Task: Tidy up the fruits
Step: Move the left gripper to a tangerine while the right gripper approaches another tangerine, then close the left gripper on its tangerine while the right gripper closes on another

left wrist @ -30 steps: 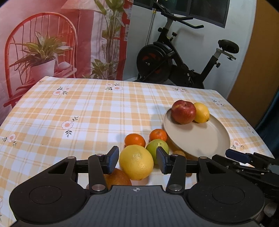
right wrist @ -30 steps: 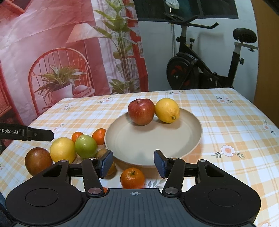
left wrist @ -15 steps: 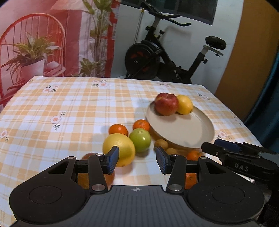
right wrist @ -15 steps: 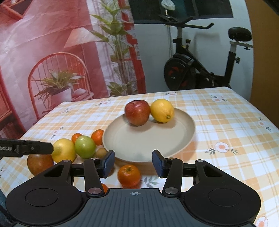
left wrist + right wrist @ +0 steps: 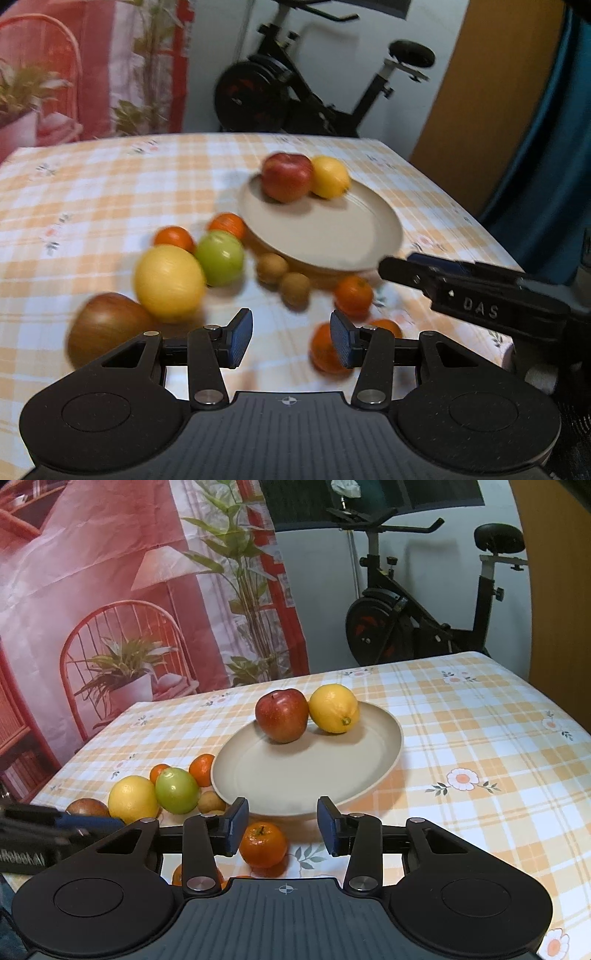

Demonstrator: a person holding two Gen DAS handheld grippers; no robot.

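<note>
One beige plate (image 5: 384, 746) is set on the checked tablecloth (image 5: 480, 738). Two fruits are held on its far side, touching each other: one red apple (image 5: 282, 715) and one lemon (image 5: 334, 709).

Off the plate, to its left, the remaining fruits are grouped on the cloth:
- one large yellow citrus (image 5: 169, 282), just beside one green apple (image 5: 220, 257);
- one brownish-red fruit (image 5: 107, 328), nearest the left edge of the group;
- two small brown fruits (image 5: 271, 267), side by side near the plate rim — only one is seen in the right wrist view;
- five small oranges counted in the left wrist view: two behind the green apple (image 5: 173, 238), one near the plate's front rim (image 5: 354, 295), two close to the left gripper's right finger, partly hidden.

The left wrist view is blurred.

Left gripper (image 5: 291, 339): the jaws are held wide apart; nothing is gripped or touched, and bare cloth is seen between the pads.

Right gripper (image 5: 282, 826): the jaws are held wide apart; nothing is gripped. One small orange (image 5: 263, 843) is seen low between the fingers, nearer the left pad — contact cannot be told.
</note>
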